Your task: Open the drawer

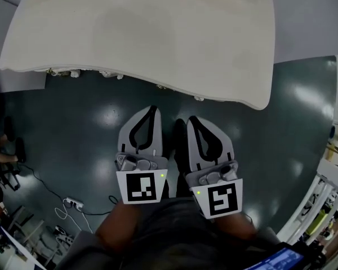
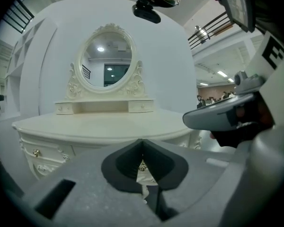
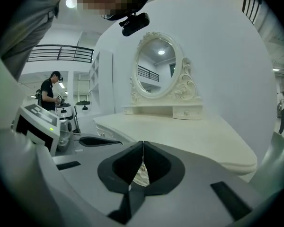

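Drawer (image 2: pixel 43 151) shut below table (image 1: pixel 135 32) edge, left gripper (image 1: pixel 153 110) and right gripper (image 1: pixel 191 120) closed empty, floor (image 1: pixel 73 128) open between

The head view looks steeply down on the dressing table (image 1: pixel 141 32), which fills the frame's top, while both gripper views, close in front of it, face nearly level across its top toward the shared oval mirror (image 2: pixel 106 60), upper centre.
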Motion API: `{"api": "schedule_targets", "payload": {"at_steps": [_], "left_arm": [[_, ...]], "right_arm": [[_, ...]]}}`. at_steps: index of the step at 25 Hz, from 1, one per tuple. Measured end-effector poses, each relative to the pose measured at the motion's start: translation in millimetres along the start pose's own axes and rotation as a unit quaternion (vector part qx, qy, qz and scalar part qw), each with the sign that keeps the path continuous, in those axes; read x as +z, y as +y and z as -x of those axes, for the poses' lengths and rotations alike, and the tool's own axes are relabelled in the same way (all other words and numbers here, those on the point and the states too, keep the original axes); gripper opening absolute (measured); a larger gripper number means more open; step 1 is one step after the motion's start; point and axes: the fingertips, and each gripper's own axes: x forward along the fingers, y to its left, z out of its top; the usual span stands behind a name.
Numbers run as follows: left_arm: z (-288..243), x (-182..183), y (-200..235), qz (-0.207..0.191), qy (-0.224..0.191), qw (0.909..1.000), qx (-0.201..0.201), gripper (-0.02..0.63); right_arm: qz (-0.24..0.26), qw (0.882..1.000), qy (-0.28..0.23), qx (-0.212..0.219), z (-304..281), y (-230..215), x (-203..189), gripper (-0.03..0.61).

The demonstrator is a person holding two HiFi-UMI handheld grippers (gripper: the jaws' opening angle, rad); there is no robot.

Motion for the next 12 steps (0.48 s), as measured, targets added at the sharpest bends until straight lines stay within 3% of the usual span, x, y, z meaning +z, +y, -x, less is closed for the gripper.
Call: {"api": "schedule_targets", "payload": {"at_steps": [5,9,12], "left_arm": [[-15,-22,-6,-0.002,-0.005,1.0,-0.007,0.023],[-28,-39,-9,0.005,-0.009,0.9997,-0.021,0.169],[-37,-49,-12,0.001,-0.008,0.9997,-0.025,0.235]], "right_arm": [[-0.006,1.0,0.009,-0.007,11,-9,-18,0.014],[-0.009,1.0,0.02,-0.013,14,-15,-37,0.014],[-0.013,0.999,0.027,-0.016,18,-17,-46,0.014]]}}
